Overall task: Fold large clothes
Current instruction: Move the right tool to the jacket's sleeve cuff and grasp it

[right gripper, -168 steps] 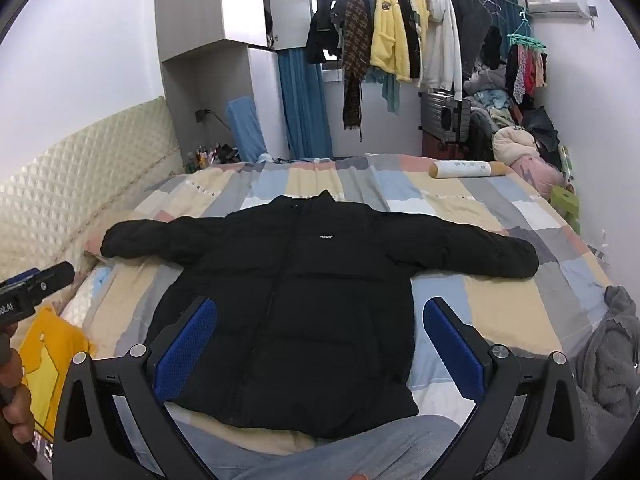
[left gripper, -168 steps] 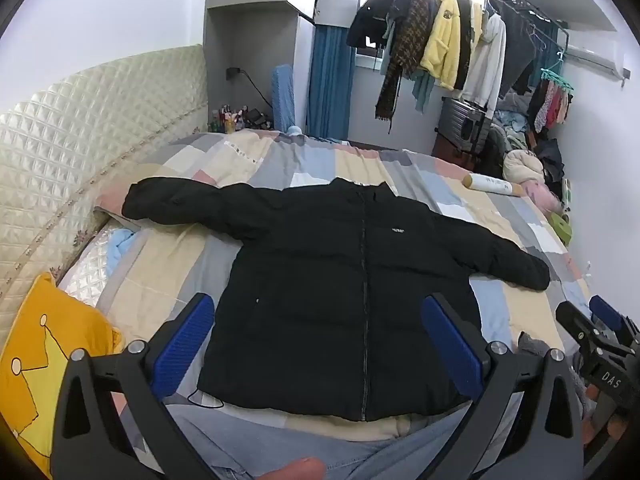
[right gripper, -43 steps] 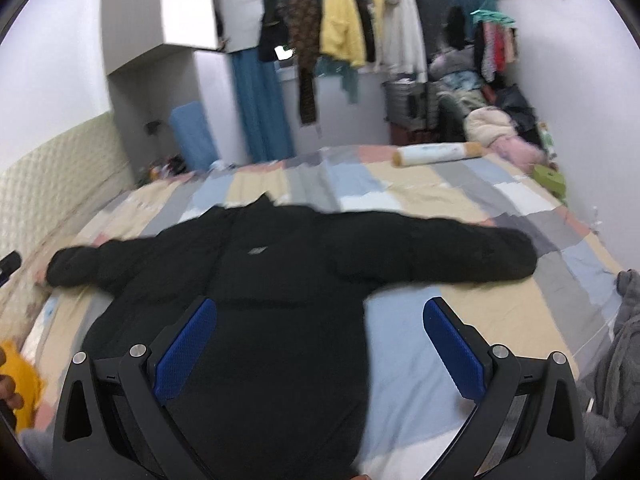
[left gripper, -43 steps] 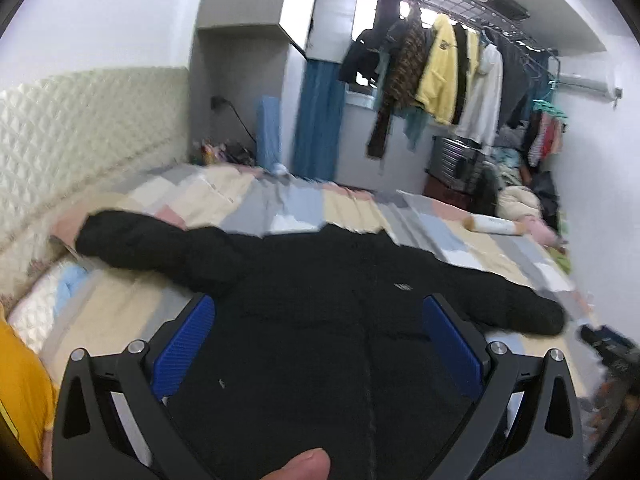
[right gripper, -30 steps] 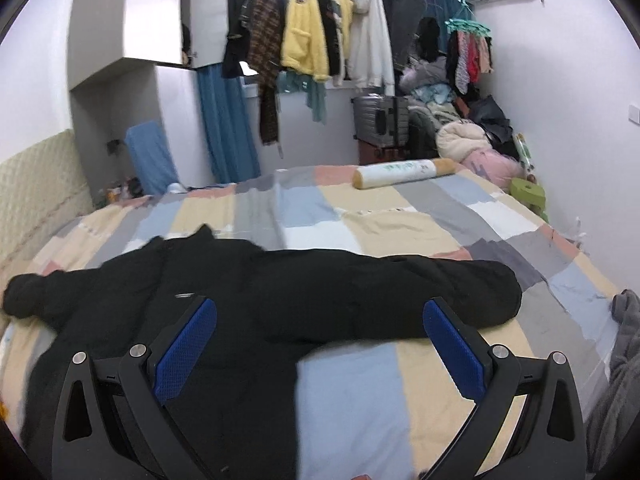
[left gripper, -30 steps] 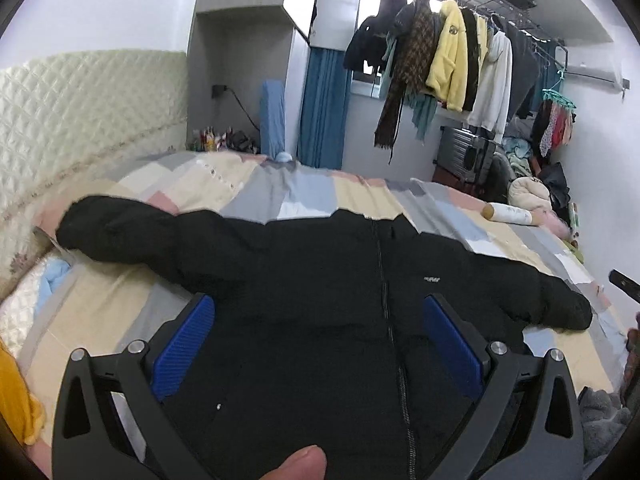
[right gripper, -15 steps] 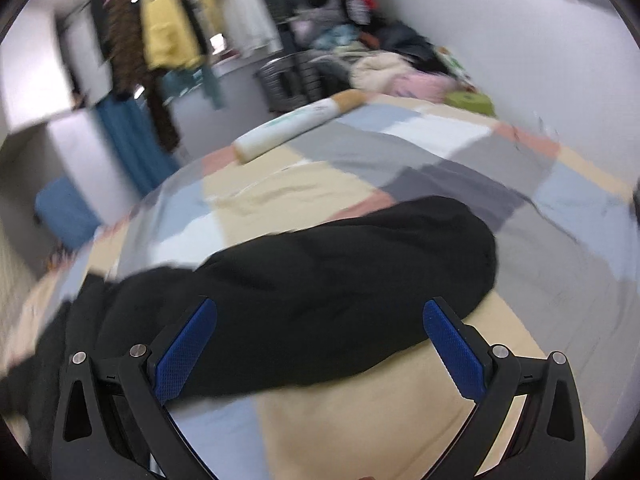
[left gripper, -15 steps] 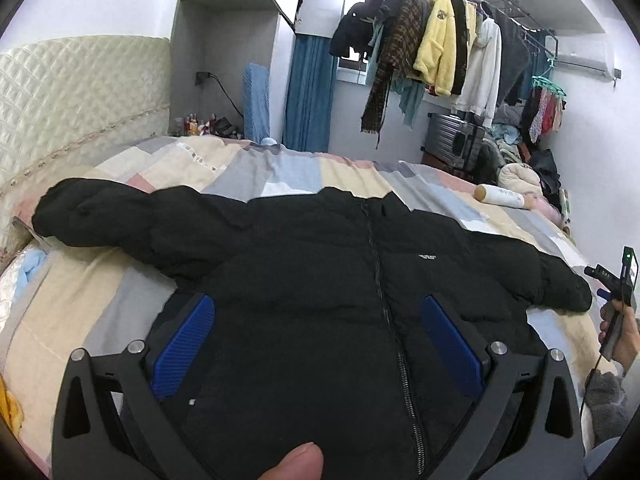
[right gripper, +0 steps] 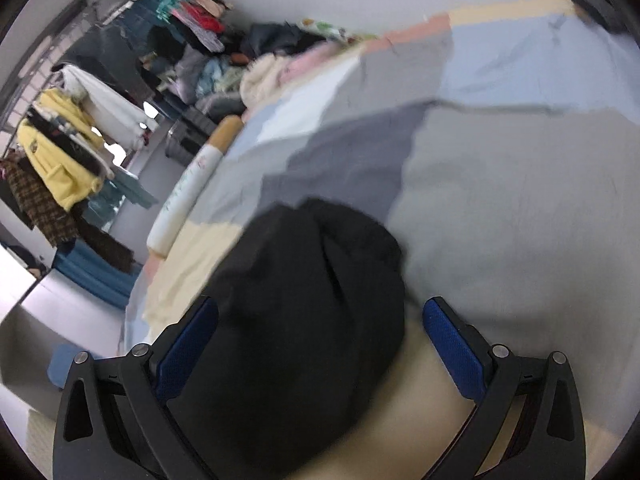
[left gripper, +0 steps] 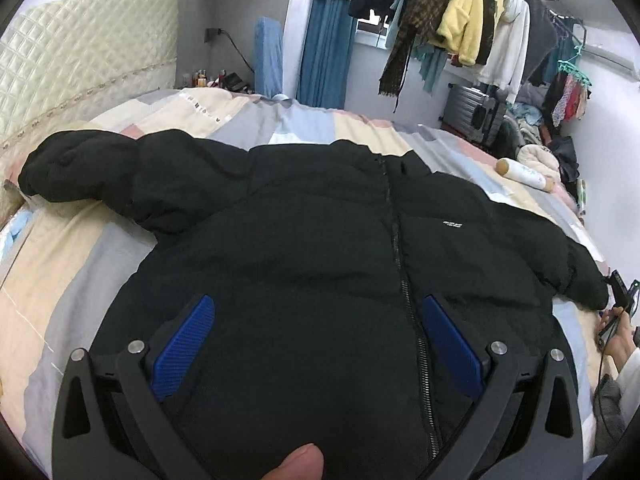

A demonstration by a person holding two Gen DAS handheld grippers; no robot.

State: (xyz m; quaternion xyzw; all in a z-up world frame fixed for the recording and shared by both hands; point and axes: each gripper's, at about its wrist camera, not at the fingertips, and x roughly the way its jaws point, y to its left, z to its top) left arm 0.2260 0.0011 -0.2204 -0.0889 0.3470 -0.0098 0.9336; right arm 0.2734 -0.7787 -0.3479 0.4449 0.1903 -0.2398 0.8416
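The black puffer jacket lies spread flat on the bed; left gripper hangs released above its hem; right gripper, released, straddles the sleeve cuff; first fold pending, so next clench that cuff.

Black gripper frames, ribbed blue pads, silver screws, bare thumb tip

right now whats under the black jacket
The black jacket lies spread flat on the patchwork quilt, which shows around its sleeves and sides. Whatever lies beneath the jacket's body is covered and cannot be seen.
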